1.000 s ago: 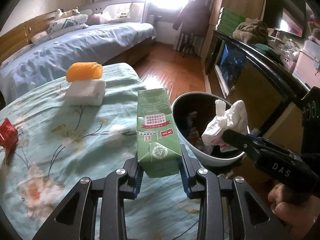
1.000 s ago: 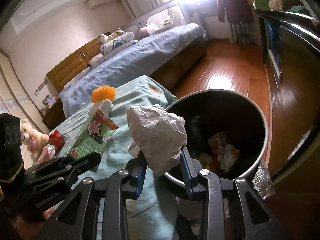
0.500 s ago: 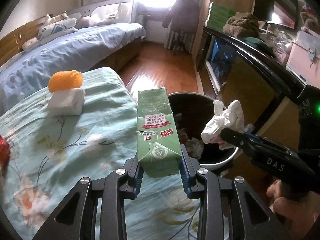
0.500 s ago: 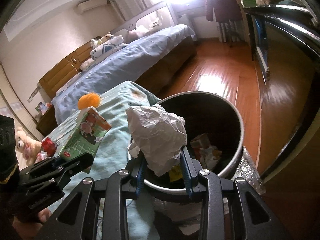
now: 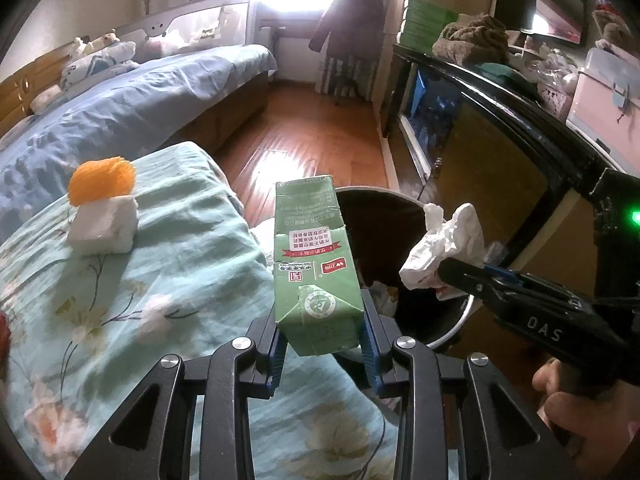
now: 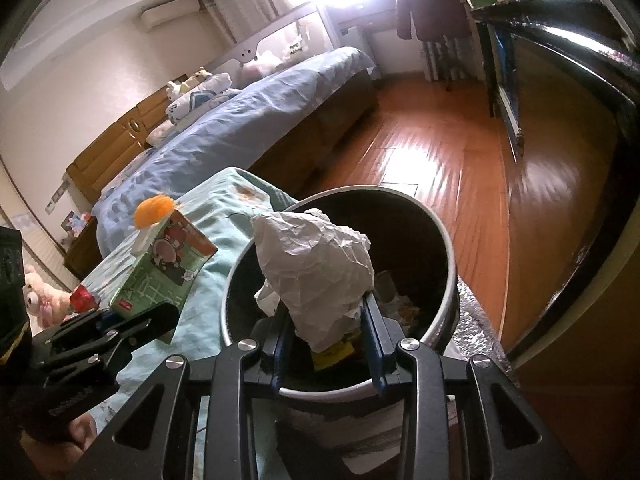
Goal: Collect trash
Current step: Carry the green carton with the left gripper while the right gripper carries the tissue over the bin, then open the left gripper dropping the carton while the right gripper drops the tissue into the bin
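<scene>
- The right claw [image 6: 328, 344] pinches a crumpled paper ball [image 6: 316, 268] right over the trash bin [image 6: 448, 264]; let go there.
- The left claw [image 5: 320, 354] pinches a green carton [image 5: 314, 264]; the bin's mouth lies just ahead, so reach further before dropping.

"DAS" is printed in white on the right gripper [image 5: 460, 276]; the carton's [image 5: 316, 264] print is unreadable.
</scene>
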